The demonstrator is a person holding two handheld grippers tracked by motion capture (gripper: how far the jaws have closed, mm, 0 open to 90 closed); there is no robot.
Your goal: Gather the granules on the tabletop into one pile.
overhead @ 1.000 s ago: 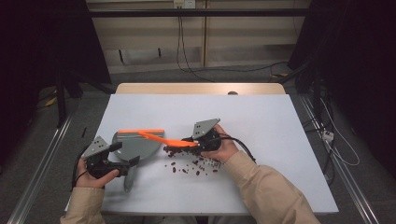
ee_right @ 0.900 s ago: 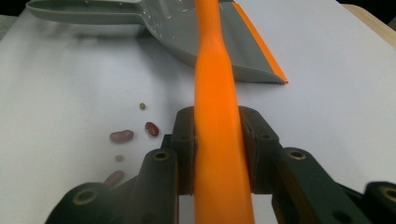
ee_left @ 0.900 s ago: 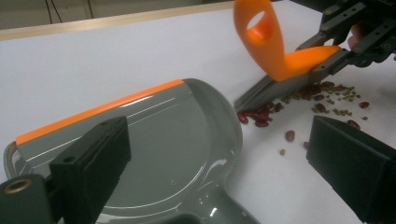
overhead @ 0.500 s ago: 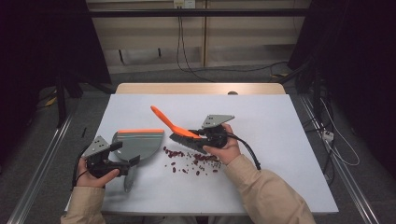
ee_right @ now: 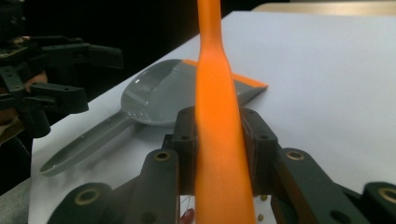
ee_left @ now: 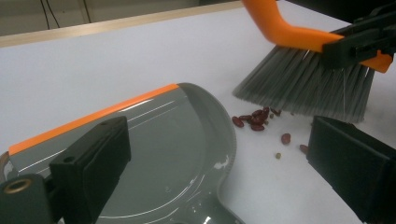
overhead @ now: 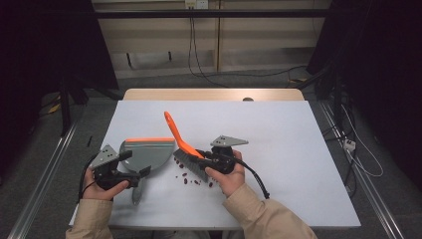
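Both jaws of the right gripper (ee_right: 219,140) clamp the brush (overhead: 183,147); left gripper (overhead: 130,169) apparently open over the dustpan (ee_left: 177,154).

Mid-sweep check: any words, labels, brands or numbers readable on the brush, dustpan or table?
No readable text anywhere.
Orange-handled brush: plain, no marking.
Grey dustpan: plain, no label or brand.
White table: blank.
Small fixture on the far wall: too small to tell whether it carries any text.

An orange-handled brush (overhead: 185,149) with grey bristles stood tilted on the table, bristles down beside scattered red beans (overhead: 191,178). Just left of it lay a grey dustpan (overhead: 144,152) with an orange lip, flat, its handle toward the person.
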